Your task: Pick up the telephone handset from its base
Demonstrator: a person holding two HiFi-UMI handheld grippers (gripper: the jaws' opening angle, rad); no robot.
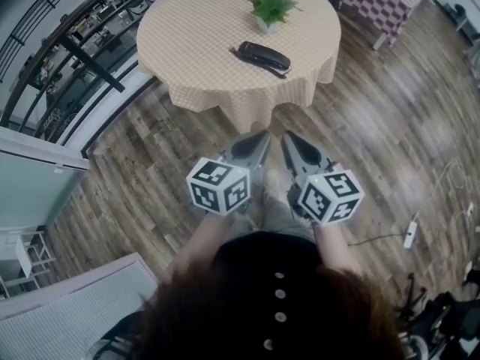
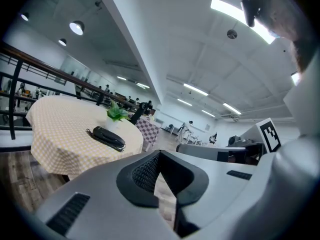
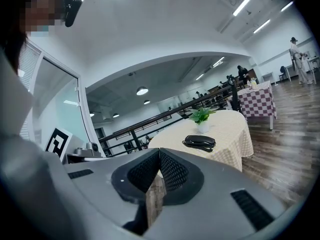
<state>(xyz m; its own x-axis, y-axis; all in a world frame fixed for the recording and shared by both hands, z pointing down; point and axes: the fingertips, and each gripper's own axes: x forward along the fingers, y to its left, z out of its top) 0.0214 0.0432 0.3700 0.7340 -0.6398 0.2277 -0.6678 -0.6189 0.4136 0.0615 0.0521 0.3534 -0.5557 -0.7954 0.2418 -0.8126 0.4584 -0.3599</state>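
A black telephone [image 1: 262,56], handset resting on its base, lies on a round table [image 1: 195,43] with a beige checked cloth, just in front of a small potted plant [image 1: 271,7]. Both grippers hang side by side over the wood floor, short of the table's near edge and pointing toward it. My left gripper [image 1: 264,136] has its tips together and holds nothing. My right gripper [image 1: 286,136] is likewise shut and empty. The telephone [image 2: 107,137] shows ahead and to the left in the left gripper view, and the telephone [image 3: 200,142] ahead and slightly right in the right gripper view.
A dark railing [image 1: 75,51] runs along the left behind the table. A second table with a purple checked cloth [image 1: 382,2] stands at the far right. A white power strip and cable [image 1: 411,231] lie on the floor to my right.
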